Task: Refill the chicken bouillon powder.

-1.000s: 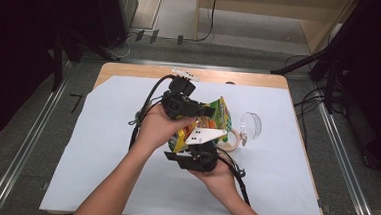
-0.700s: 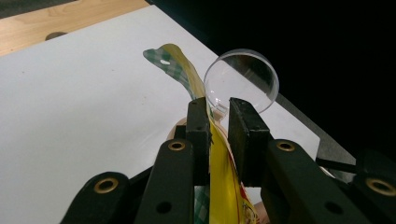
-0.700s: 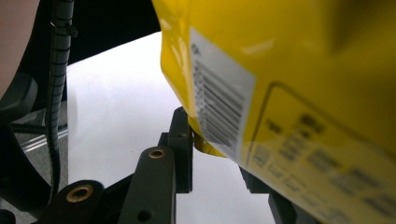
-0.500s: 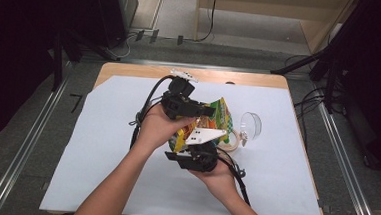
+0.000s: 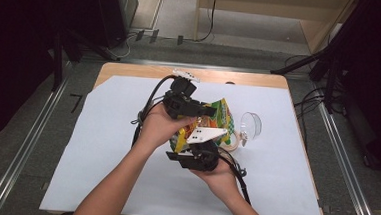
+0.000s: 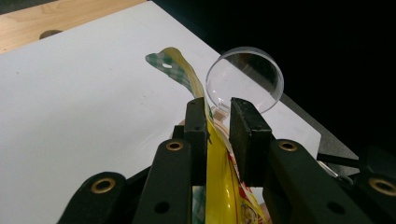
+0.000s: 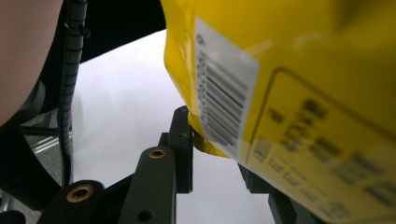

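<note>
- Nearest to me, right gripper [image 5: 199,147]: compared with the two earlier high views I see no shift of either hand and no shift of the bag. So nothing has progressed; I read this as a steady two-handed hold, probably the pause before pulling the bag open.
- Right gripper view: the jaws are clamped on a lower corner of the yellow snack bag [image 7: 289,84]. One jaw stands clear at the left, the other is mostly hidden behind the bag (barcode panel and blurred print face the lens).
- Left gripper [image 5: 198,109]: its jaws sit on either side of the bag's thin upper edge [image 6: 215,154]. One pad touches the film; on the other side I see a narrow gap, so I cannot tell whether the pinch is firm.
- Where the bag is: lifted off the white table cover [image 5: 101,147], held between the two grippers around mid-table, left gripper at the far end, right gripper at the near end.
- How the bag looks: glossy yellow film, a green-and-white chequered top strip that curls away, red and orange print on the front. It looks thin and slippery, and it would likely slide out of a weak pinch.
- Farther off: a clear plastic dome lid [image 5: 251,125] stands on its edge just beyond the bag, near a small pale ring-shaped thing [image 5: 230,140] that I cannot identify.
</note>
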Motion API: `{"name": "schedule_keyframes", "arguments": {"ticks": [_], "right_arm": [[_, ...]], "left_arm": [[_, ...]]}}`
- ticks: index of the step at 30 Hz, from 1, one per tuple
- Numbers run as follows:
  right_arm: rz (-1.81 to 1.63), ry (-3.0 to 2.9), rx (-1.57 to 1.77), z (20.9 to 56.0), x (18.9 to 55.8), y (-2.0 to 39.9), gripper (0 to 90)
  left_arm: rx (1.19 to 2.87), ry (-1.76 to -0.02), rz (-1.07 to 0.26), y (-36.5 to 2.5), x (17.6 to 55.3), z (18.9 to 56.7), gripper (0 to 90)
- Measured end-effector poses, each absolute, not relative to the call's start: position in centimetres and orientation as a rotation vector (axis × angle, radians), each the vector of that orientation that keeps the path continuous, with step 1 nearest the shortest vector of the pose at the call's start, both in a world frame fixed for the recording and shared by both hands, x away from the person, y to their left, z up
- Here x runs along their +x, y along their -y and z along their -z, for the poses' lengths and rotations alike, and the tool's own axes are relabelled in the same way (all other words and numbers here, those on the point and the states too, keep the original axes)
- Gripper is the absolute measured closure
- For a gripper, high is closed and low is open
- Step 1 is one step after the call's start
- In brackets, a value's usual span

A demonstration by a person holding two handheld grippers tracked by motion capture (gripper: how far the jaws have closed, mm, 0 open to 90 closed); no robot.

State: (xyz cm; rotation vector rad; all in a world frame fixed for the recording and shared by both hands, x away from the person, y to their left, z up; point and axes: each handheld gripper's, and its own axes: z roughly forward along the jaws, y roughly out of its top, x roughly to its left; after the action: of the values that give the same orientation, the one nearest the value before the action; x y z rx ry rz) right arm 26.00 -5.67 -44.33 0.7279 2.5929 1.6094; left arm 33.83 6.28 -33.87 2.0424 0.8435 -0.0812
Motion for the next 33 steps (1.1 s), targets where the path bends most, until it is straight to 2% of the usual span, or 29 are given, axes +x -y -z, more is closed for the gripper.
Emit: {"name": "schedule_keyframes", "arguments": {"ticks": [17,33], "right_arm": [[-1.634,-2.553,0.777,44.4,25.6,5.7,71.7],[-1.628,-2.528,0.749,44.2,25.5,5.5,71.8]], "left_arm": [[2.047,-0.793,0.020,-5.7,32.6,33.2,77.9],[2.037,-0.794,0.035,-6.1,32.6,33.0,79.2]]}}
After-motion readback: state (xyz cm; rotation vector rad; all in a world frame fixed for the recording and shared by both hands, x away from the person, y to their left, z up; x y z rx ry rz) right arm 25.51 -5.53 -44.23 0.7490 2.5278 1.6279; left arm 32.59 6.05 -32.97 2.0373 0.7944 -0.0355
